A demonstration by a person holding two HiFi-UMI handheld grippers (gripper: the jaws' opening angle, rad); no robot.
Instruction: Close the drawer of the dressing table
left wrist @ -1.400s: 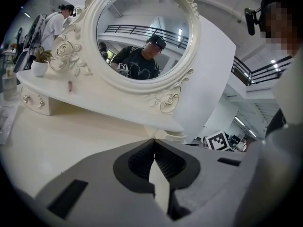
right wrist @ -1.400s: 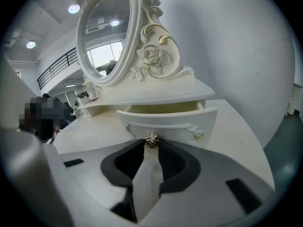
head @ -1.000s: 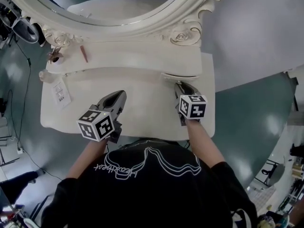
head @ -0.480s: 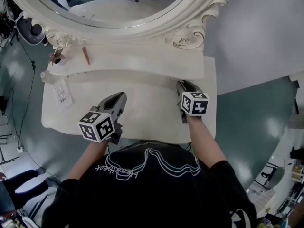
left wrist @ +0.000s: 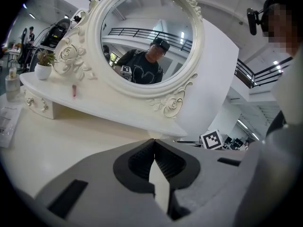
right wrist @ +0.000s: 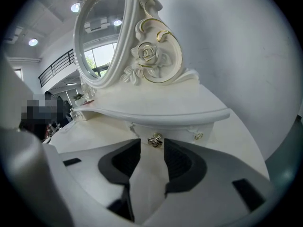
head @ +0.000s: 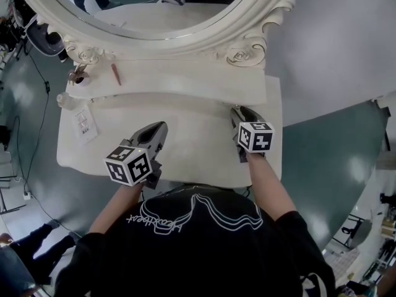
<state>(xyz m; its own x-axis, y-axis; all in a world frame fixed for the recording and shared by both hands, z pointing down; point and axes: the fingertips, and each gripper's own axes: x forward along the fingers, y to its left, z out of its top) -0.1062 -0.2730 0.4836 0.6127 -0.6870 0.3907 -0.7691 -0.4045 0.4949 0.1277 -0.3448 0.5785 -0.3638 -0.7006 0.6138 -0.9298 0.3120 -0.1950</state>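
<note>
The cream dressing table (head: 192, 147) has a small drawer (right wrist: 182, 132) under the right end of its raised shelf (head: 185, 82). The drawer front sits flush under the shelf. Its gold knob (right wrist: 155, 140) lies between the tips of my right gripper (right wrist: 153, 145) (head: 239, 112), whose jaws are opening and stand a little off the knob. My left gripper (head: 157, 130) (left wrist: 153, 143) hovers over the tabletop's middle, shut with nothing in it.
An oval mirror (head: 154, 5) in a carved frame rises behind the shelf. A small potted plant (head: 78, 74) and a red stick (head: 116, 74) sit on the shelf's left end. A clear bottle (head: 64, 99) and a printed card (head: 85, 124) lie on the tabletop's left side.
The drawer front, which stuck out from under the shelf a second ago, has gone in flush. My right gripper followed it toward the shelf and its jaws have parted.
</note>
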